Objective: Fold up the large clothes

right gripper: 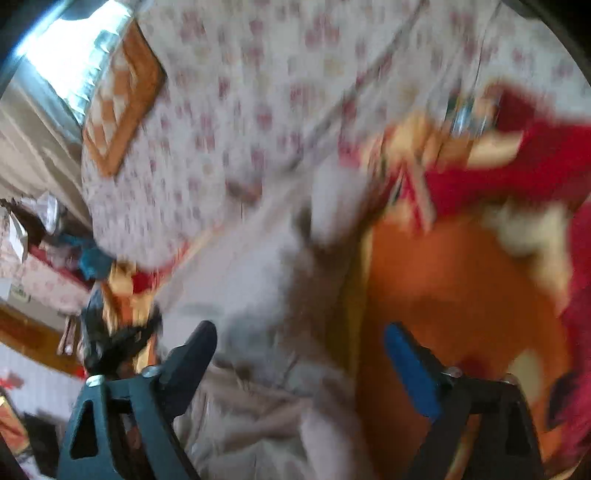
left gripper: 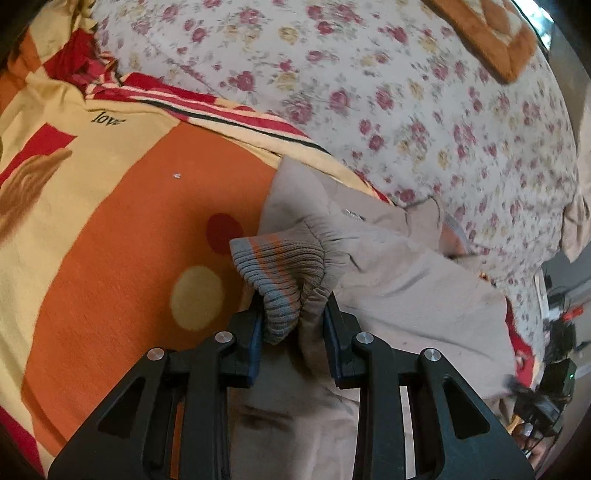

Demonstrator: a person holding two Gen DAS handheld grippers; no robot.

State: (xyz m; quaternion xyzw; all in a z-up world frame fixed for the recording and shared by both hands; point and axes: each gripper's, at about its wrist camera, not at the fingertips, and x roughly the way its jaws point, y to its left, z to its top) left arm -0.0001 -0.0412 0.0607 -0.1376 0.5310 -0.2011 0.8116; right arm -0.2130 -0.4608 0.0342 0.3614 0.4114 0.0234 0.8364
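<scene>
A beige jacket (left gripper: 406, 280) lies on an orange and yellow blanket (left gripper: 122, 240). My left gripper (left gripper: 293, 314) is shut on its ribbed grey and orange sleeve cuff (left gripper: 280, 273), which bunches up between the fingers. The right wrist view is badly blurred. There my right gripper (right gripper: 301, 343) is open and empty, its fingers wide apart over the beige jacket (right gripper: 258, 387) beside the orange blanket (right gripper: 461, 295).
A floral quilt (left gripper: 388, 92) covers the bed behind the jacket, with an orange patterned cushion (left gripper: 491, 33) at the far end. Clutter and cables (left gripper: 554, 350) stand off the bed's right edge. Shelves with clutter (right gripper: 48, 266) show at the left in the right wrist view.
</scene>
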